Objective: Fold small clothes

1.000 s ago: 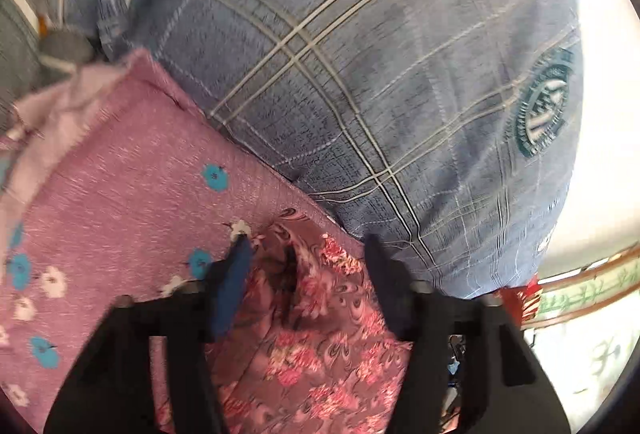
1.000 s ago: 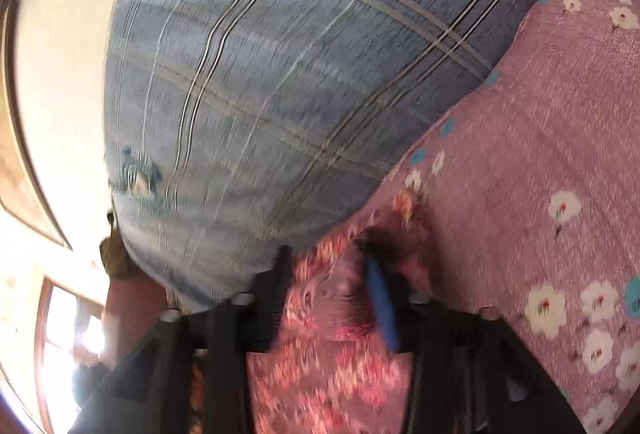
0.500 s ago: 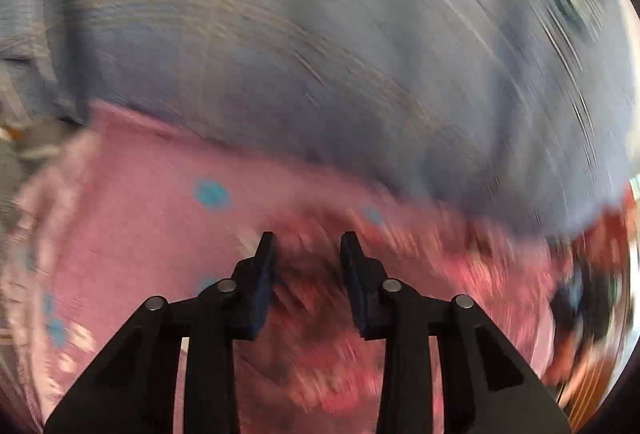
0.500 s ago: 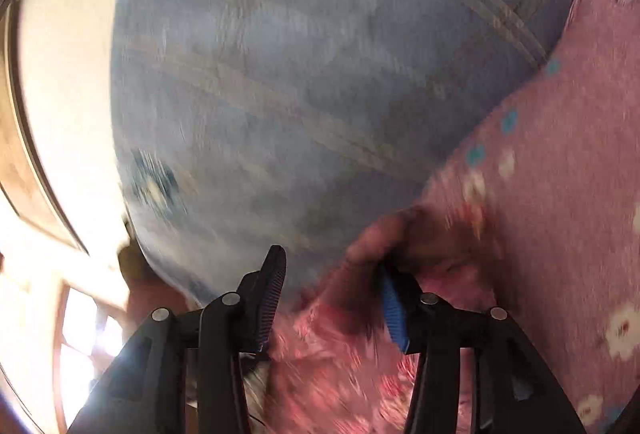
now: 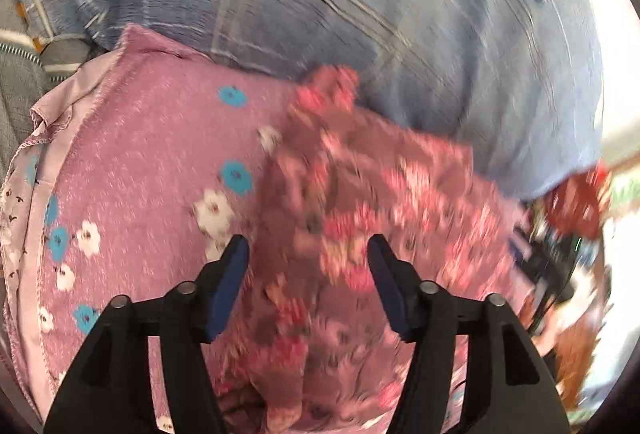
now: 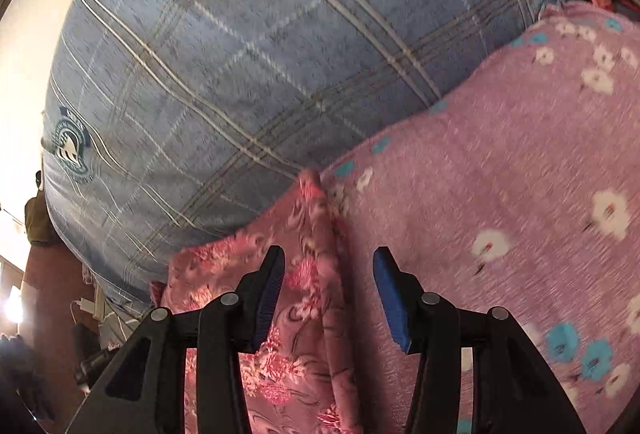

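Both grippers are shifting along the rose-red floral garment [image 5: 360, 234] since a second ago. Left gripper [image 5: 308, 258], jaws just reopening, is straddling it unclamped; right gripper [image 6: 328, 274] is gaping over its ridge, lying on the mauve flowered blanket [image 6: 500, 173], running away toward the blue plaid pillow [image 6: 260, 53].

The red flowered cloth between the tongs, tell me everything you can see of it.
The red flowered cloth is thin, soft fabric, dusky pink with brighter pink blossoms. It lies crumpled and creased on the pink floral blanket, its far edge against the blue plaid cushion. It is blurred in the left view.
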{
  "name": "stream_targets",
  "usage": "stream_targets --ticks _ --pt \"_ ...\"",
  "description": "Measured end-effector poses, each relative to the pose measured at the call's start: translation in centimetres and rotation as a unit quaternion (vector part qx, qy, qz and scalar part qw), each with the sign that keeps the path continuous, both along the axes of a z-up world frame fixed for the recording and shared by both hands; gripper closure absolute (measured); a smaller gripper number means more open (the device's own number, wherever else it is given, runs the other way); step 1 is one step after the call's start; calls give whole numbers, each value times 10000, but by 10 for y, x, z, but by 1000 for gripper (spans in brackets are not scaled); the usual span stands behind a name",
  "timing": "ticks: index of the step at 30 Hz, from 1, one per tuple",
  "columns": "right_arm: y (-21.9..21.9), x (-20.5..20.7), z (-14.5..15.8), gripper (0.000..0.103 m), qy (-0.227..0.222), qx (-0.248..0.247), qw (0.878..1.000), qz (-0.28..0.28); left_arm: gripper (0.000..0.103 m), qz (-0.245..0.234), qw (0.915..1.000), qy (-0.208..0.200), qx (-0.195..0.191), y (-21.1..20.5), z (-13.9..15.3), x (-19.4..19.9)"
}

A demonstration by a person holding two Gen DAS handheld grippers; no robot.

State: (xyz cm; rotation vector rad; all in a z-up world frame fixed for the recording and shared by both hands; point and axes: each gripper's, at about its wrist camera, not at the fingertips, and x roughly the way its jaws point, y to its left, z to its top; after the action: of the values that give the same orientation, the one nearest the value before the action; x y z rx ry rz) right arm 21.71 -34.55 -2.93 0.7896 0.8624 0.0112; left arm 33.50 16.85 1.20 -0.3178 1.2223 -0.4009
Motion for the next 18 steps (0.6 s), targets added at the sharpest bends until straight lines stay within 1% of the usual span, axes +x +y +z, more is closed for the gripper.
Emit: stream_targets --ticks 1,2,3,4,5,6,7,8,9,10,11,12,13,14,15,16,18 --pt "5 3 -3 54 93 -29 9999 56 38 -114 9996 -49 261 -5 -2 -6" --pt "11 6 -6 54 186 -93 9997 125 38 -166 9982 -86 564 -19 -4 -7" --pt "18 11 -7 54 245 -188 9993 219 38 -164 9947 -178 999 -23 -8 -8" --pt "25 13 -8 57 281 -306 9987 296 50 -161 9907 -311 1312 -21 -11 -8" --pt "35 18 -8 64 332 -492 9972 451 64 -116 9898 -399 1365 -14 -11 -7" --pt "43 20 -6 87 335 -703 9952 587 89 17 9922 -395 1183 -5 -8 -4" --pt "48 20 3 90 197 -978 9926 695 96 258 9952 -313 893 9 -6 0" --pt "47 17 11 90 -1 -1000 9925 697 96 512 9953 -287 770 21 -4 6" --pt "45 12 17 91 -185 -938 9933 652 96 729 9932 -299 852 31 -6 10" --pt "40 8 19 91 -286 -845 9944 564 97 895 9876 -251 1267 38 -11 15" --pt "34 7 16 91 -249 -717 9959 496 97 980 9812 -110 1660 44 -20 19" --pt "31 8 9 91 -69 -692 9964 487 98 1073 9784 92 1764 53 -28 22" --pt "30 9 1 91 170 -780 9956 498 98 1234 9808 283 1480 66 -34 20" --pt "31 8 -7 90 372 -846 9944 509 98 1387 9839 381 1061 82 -35 15" --pt "31 5 -8 89 394 -809 9949 455 98 1475 9863 395 620 95 -32 6" --pt "30 -1 -5 84 326 -738 9961 349 98 1471 9878 359 367 104 -27 -4" --pt "27 -20 6 84 126 -554 9983 134 96 1355 9906 156 139 110 -13 -30"
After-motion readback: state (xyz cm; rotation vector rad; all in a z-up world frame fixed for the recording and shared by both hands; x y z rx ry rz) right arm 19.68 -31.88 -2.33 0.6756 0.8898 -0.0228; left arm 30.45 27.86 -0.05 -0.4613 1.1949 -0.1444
